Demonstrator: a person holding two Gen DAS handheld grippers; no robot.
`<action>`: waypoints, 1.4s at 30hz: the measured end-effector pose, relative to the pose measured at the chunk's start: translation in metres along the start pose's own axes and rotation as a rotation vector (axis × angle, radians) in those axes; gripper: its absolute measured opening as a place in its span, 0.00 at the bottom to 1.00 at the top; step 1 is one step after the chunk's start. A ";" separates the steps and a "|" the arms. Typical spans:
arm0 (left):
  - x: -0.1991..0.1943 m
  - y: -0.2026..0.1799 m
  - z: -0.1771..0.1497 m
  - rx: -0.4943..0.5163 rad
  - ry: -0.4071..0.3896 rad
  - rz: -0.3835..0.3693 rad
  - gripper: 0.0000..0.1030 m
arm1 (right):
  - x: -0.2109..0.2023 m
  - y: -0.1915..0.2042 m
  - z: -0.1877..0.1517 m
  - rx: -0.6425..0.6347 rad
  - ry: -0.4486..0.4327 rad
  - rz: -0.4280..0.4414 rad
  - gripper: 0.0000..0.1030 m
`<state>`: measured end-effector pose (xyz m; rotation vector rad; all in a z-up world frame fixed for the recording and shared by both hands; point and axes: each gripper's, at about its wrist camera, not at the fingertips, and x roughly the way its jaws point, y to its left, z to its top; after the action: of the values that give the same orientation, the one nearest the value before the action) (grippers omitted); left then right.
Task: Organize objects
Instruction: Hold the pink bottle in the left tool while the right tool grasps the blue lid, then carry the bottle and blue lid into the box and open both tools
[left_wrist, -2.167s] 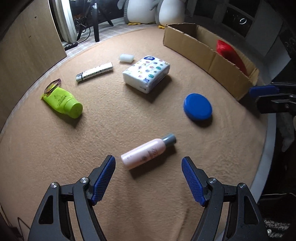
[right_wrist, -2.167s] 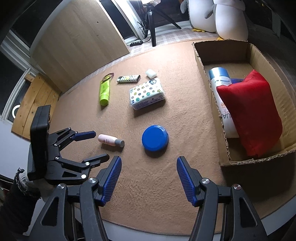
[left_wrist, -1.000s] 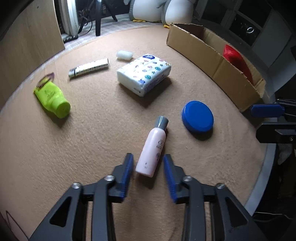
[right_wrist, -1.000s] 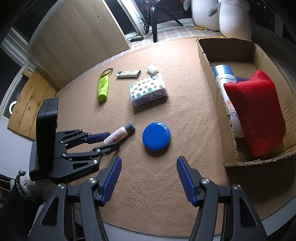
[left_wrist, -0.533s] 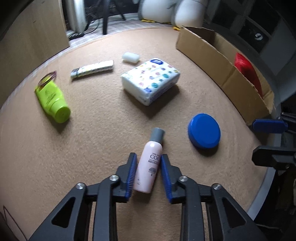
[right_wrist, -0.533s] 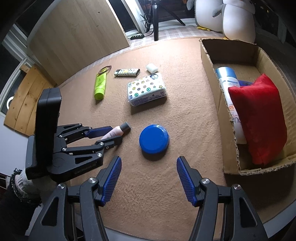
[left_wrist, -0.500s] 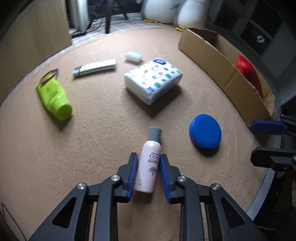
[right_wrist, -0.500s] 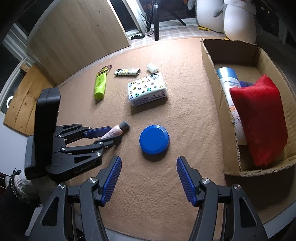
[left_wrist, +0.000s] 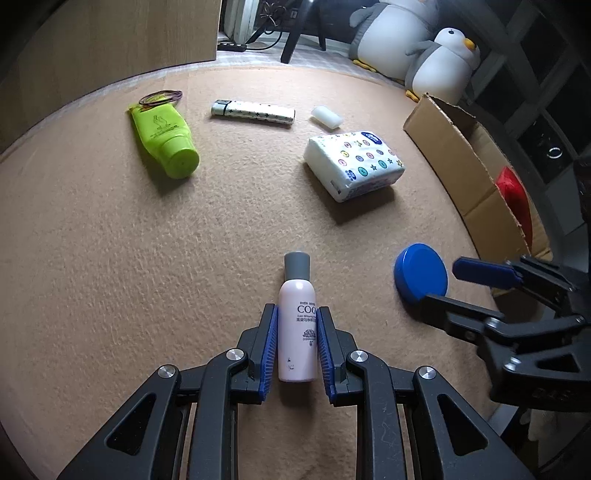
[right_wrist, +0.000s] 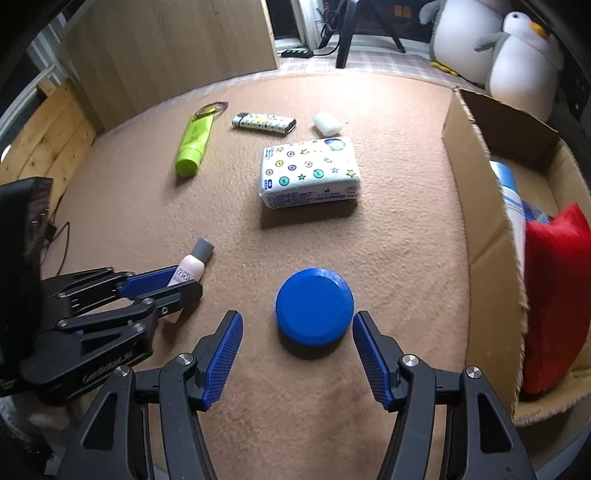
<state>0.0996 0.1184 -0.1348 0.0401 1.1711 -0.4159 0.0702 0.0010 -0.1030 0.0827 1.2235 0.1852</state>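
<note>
This looks like a room in a home. Two plush penguins (left_wrist: 439, 62) sit on the floor past the far edge of a round table (left_wrist: 110, 240) covered in tan felt. A power strip (right_wrist: 297, 52) with cables lies by a window, and wooden boards (right_wrist: 170, 48) lean nearby.

Both tools share one build. The left gripper (left_wrist: 297, 339) has matte black linkage arms with triangular cut-outs, joined by round silver screws, and ends in two narrow fingers faced with ribbed blue pads (left_wrist: 268, 350). The right gripper (right_wrist: 297, 360) matches it: black arms, silver screw heads, ribbed blue pads (right_wrist: 222, 360). Raised lettering marks one black arm of the left tool, too small to read.
</note>
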 end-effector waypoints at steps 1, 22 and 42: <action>0.000 0.000 0.000 -0.001 0.000 0.000 0.22 | 0.002 0.001 0.001 -0.010 0.000 -0.011 0.57; 0.001 0.002 0.002 -0.016 -0.006 0.002 0.22 | 0.014 0.019 0.001 -0.179 -0.024 -0.151 0.45; -0.025 -0.010 0.029 0.002 -0.052 -0.037 0.22 | -0.045 0.004 0.019 -0.124 -0.151 -0.105 0.45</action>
<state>0.1133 0.1093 -0.0986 0.0094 1.1215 -0.4478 0.0731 -0.0027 -0.0546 -0.0741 1.0607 0.1599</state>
